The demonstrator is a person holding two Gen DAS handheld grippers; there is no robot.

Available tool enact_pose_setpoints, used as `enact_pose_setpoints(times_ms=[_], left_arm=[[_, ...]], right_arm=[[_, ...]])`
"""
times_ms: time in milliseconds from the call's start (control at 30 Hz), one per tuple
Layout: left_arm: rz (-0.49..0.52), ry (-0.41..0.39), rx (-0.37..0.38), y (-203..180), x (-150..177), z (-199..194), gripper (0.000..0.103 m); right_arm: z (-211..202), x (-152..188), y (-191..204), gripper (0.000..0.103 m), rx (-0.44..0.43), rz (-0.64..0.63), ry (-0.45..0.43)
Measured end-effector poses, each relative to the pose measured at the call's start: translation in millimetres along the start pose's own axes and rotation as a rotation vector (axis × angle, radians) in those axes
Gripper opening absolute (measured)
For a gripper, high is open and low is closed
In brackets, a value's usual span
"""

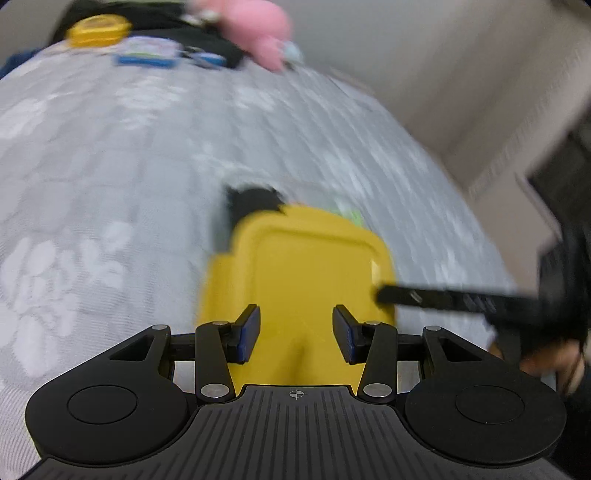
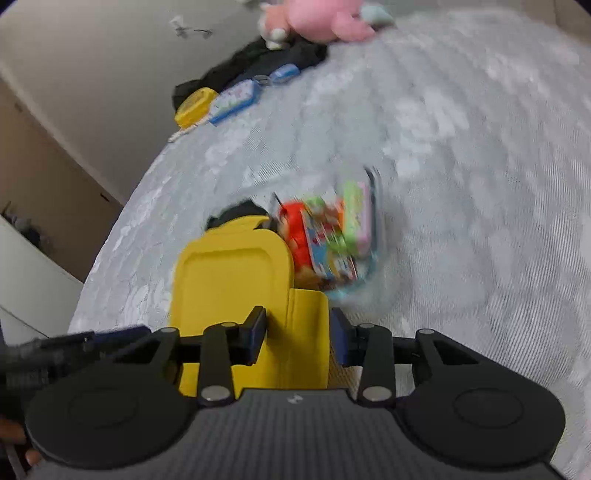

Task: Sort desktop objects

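Observation:
A yellow box [image 2: 308, 332] stands on the grey patterned cloth [image 2: 480, 221] with its yellow lid [image 2: 232, 280] lying flat beside it. Colourful packets [image 2: 332, 236] fill the box, blurred. My right gripper [image 2: 297, 338] has its pads around the box's near wall, and the right pad touches it. In the left wrist view the lid [image 1: 306, 266] lies just ahead of and under my left gripper [image 1: 295, 332], whose fingers are apart without pinching it. A finger of the right gripper [image 1: 443, 297] reaches the lid's right edge. A black object [image 1: 255, 203] lies behind the lid.
At the cloth's far edge lie a small yellow tin [image 2: 195, 105], a blue-rimmed case [image 2: 236, 98], dark fabric [image 2: 266, 59] and a pink plush toy [image 2: 321, 18]. A wall [image 1: 424, 55] rises beyond the cloth's edge. Both views are motion-blurred.

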State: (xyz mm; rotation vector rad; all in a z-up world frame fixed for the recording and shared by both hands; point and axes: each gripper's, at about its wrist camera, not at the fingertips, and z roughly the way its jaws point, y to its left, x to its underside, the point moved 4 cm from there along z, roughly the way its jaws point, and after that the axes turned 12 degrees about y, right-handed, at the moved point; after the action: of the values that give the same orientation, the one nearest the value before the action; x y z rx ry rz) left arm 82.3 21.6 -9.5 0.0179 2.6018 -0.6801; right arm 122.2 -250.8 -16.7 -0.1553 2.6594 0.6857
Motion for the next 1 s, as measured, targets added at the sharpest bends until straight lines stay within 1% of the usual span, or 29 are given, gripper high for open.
enact_pose_setpoints(times_ms=[67, 133, 167, 233, 300, 333, 367, 467, 500, 533, 567, 600, 633, 667, 733, 767, 800, 900, 1000], left_arm=[[-0.063, -0.002, 0.008, 15, -4, -2, 0.047], [-0.082, 0.004, -0.001, 21, -6, 0, 0.048], [-0.074, 0.011, -0.008, 21, -6, 3, 0.051], [-0.043, 0.032, -0.029, 18, -8, 12, 0.051], [-0.018, 0.053, -0.054, 17, -12, 22, 0.051], [-0.019, 0.062, -0.047, 18, -15, 26, 0.051], [-0.032, 0.075, -0.028, 21, -18, 32, 0.053], [-0.077, 0.091, 0.032, 30, -25, 43, 0.052], [-0.076, 0.089, 0.029, 32, -27, 45, 0.052], [-0.072, 0.086, 0.022, 33, -29, 47, 0.054], [-0.068, 0.084, 0.011, 35, -30, 49, 0.058], [-0.075, 0.086, 0.020, 37, -30, 50, 0.057], [-0.085, 0.090, 0.034, 39, -30, 52, 0.057], [-0.096, 0.094, 0.048, 41, -31, 53, 0.057], [-0.102, 0.090, 0.057, 42, -31, 54, 0.057], [-0.106, 0.087, 0.062, 43, -32, 54, 0.057], [-0.111, 0.085, 0.068, 43, -33, 53, 0.057], [-0.144, 0.056, 0.095, 47, -42, 48, 0.057], [-0.182, 0.005, 0.093, 54, -62, 44, 0.057]], right_arm=[[-9, -11, 12, 0.038, 0.029, -0.054, -0.012], [-13, -26, 24, 0.038, 0.073, -0.129, -0.009], [-13, -33, 30, 0.038, 0.098, -0.173, -0.011], [-10, -48, 41, 0.038, 0.140, -0.241, -0.005], [-7, -63, 50, 0.038, 0.157, -0.283, -0.009], [-5, -72, 55, 0.038, 0.160, -0.306, -0.016], [-2, -80, 60, 0.038, 0.167, -0.329, -0.023], [12, -98, 71, 0.039, 0.202, -0.391, -0.025], [18, -102, 74, 0.026, 0.218, -0.408, -0.023], [23, -104, 76, 0.020, 0.248, -0.421, -0.028], [26, -107, 77, 0.023, 0.292, -0.426, -0.041], [26, -108, 76, 0.028, 0.319, -0.418, -0.057], [23, -108, 74, 0.029, 0.325, -0.392, -0.078], [18, -106, 70, 0.032, 0.324, -0.344, -0.095], [3, -94, 55, 0.045, 0.302, -0.187, -0.121], [-5, -84, 47, 0.054, 0.276, -0.104, -0.130], [-13, -69, 37, 0.057, 0.230, -0.014, -0.133], [-16, -25, 12, 0.058, 0.134, 0.217, -0.115], [-14, 19, -11, 0.059, 0.047, 0.439, -0.090]])
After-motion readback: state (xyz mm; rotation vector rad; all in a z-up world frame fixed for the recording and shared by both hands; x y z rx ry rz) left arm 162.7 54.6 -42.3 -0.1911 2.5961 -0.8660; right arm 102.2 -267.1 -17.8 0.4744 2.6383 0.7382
